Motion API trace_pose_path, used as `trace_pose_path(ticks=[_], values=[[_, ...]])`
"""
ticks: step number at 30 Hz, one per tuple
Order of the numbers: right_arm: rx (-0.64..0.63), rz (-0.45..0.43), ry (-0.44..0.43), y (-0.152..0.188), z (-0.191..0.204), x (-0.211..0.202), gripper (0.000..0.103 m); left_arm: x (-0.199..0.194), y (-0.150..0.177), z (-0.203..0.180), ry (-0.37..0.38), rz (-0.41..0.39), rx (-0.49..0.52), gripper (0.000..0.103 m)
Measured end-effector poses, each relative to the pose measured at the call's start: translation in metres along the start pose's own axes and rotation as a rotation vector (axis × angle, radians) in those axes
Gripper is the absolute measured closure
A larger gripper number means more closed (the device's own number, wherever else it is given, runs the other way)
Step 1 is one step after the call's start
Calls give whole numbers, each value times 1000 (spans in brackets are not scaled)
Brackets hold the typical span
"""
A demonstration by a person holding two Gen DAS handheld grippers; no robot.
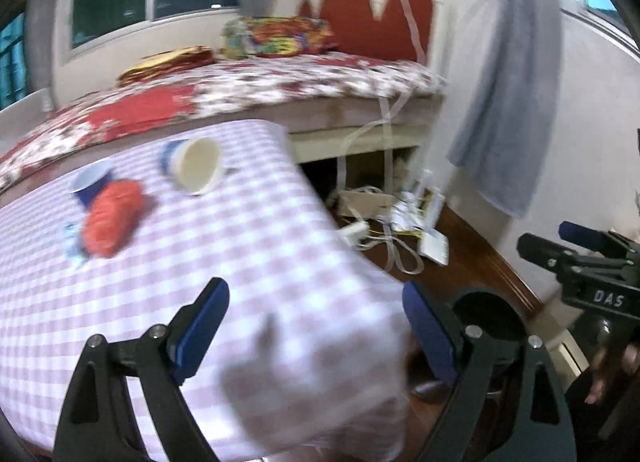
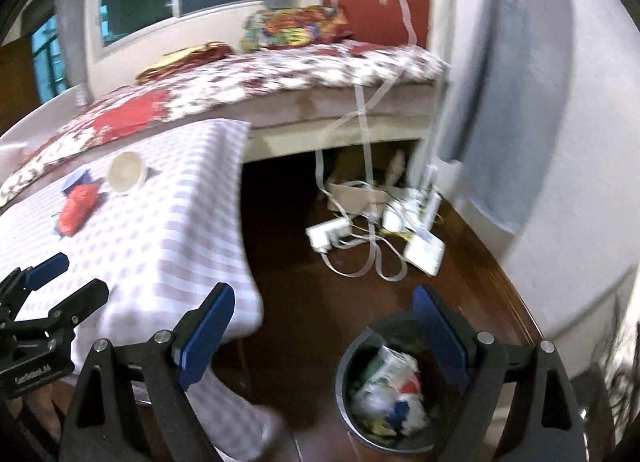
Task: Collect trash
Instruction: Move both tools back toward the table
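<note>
Both the left gripper [image 1: 316, 326] and right gripper [image 2: 324, 332] have fingers released, empty; red wrapper [image 1: 110, 218] and cups [image 1: 196, 166] lie upper left on the table [image 1: 260, 246], bin [image 2: 384, 386] lower right; a hasty reach could roll the tipped cup off

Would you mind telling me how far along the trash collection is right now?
Done: the bin on the floor already holds crumpled wrappers. In hand: nothing; the left gripper and right gripper are both open and empty. Left: a red wrapper, blue cup and white cup on the table.
</note>
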State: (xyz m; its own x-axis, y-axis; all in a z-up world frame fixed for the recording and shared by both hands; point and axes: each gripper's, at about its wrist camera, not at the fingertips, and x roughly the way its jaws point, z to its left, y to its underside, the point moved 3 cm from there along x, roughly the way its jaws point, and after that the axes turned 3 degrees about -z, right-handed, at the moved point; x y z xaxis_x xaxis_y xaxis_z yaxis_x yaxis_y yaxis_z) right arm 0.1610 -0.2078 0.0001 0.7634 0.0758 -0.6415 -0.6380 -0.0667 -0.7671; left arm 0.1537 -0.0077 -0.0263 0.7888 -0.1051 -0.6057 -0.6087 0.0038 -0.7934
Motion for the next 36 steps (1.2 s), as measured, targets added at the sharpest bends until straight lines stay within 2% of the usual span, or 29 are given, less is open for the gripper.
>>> trace_pose_path(ticks=[10, 15, 19, 25, 29, 32, 36], values=[[-120, -41, -181, -36, 109, 20, 11, -20, 7, 116, -191, -21, -129, 14], [-156, -48, -267, -55, 154, 34, 11, -24, 12, 165, -252, -14, -200, 21], [-192, -49, -304, -69, 186, 45, 11, -22, 10, 199, -276, -16, -254, 24], [-243, -40, -341, -76, 224, 62, 12, -8, 6, 224, -282, -2, -272, 28], [-279, -28, -347, -76, 243, 76, 19, 3, 2, 231, -272, 3, -276, 29], [-276, -18, -350, -79, 250, 90, 19, 13, -2, 234, -260, 9, -274, 30], [-280, 12, -355, -88, 262, 114, 25, 34, -7, 242, -246, 50, -282, 35]])
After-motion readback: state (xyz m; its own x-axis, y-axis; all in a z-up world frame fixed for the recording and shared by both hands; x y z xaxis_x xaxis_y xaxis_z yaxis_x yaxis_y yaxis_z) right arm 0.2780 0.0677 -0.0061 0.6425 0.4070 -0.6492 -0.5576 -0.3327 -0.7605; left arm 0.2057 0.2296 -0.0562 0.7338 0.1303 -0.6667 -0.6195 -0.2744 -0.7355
